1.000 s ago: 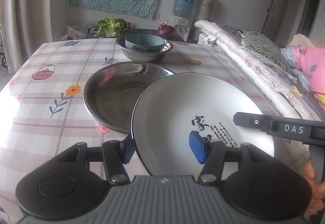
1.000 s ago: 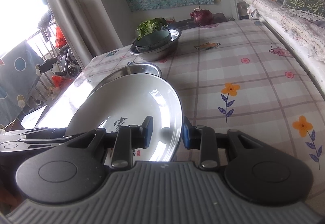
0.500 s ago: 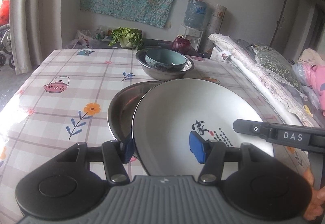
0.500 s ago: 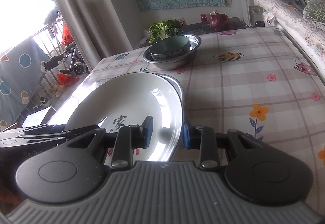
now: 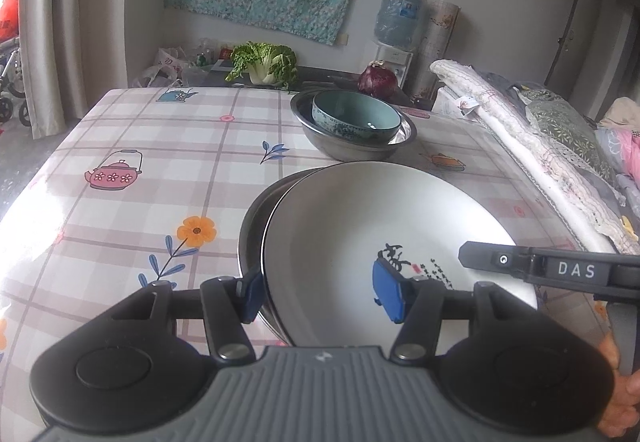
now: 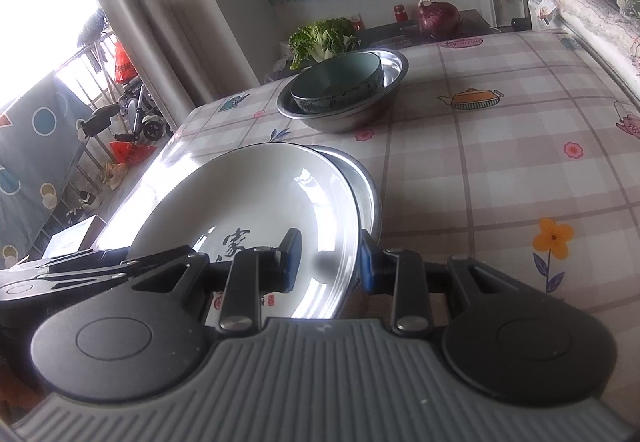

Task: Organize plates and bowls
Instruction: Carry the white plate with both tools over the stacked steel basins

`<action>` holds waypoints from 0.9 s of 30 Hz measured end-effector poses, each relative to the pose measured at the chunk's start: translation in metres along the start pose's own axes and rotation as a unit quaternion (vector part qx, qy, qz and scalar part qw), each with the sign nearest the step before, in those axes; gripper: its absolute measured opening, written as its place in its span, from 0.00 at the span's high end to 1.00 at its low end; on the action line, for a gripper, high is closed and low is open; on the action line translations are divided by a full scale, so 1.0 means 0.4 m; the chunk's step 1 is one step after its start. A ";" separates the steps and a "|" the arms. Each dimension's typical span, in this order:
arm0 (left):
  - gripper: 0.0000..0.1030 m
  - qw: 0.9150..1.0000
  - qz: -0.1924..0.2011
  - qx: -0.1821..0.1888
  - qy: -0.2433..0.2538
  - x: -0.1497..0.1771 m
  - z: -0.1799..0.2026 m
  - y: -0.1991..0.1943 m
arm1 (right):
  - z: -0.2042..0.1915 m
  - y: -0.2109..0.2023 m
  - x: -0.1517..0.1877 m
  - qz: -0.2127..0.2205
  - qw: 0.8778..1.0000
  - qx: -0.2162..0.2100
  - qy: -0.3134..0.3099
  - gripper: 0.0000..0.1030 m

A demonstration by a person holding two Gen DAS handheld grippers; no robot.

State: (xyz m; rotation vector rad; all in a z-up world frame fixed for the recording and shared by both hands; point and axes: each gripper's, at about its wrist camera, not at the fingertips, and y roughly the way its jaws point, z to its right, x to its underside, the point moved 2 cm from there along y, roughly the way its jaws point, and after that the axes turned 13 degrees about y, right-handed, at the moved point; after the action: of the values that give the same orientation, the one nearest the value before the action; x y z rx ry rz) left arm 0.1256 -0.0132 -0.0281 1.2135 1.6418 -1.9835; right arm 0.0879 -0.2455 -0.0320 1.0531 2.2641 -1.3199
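Both grippers carry the white plate (image 5: 380, 226): left gripper (image 5: 320, 292) and right gripper (image 6: 326, 260) each straddle its near rim, jaws apparently clamped. Since a second ago it has shifted over the steel plate (image 5: 252, 217) near the table's (image 5: 120, 145) near edge; stacking seems imminent.

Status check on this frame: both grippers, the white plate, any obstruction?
Left gripper and right gripper each straddle the white plate rim. Plate sits over steel plate. Stacked bowls beyond, path unobstructed.
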 end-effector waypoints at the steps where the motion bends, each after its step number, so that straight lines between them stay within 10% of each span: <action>1: 0.45 1.000 -0.002 -0.001 -0.001 -0.002 -0.005 0.006 | 0.000 0.009 -0.001 -0.004 1.000 0.001 0.001 0.72; 27: 0.45 1.000 0.012 0.010 0.010 -0.013 -0.028 0.028 | -0.010 0.073 -0.042 0.000 1.000 0.018 -0.015 0.72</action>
State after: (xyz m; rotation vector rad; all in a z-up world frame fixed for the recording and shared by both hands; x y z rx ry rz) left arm 0.1410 -0.0079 -0.0317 1.2578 1.6130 -1.9856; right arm 0.1211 -0.2407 -0.0380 1.0380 2.2269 -1.3736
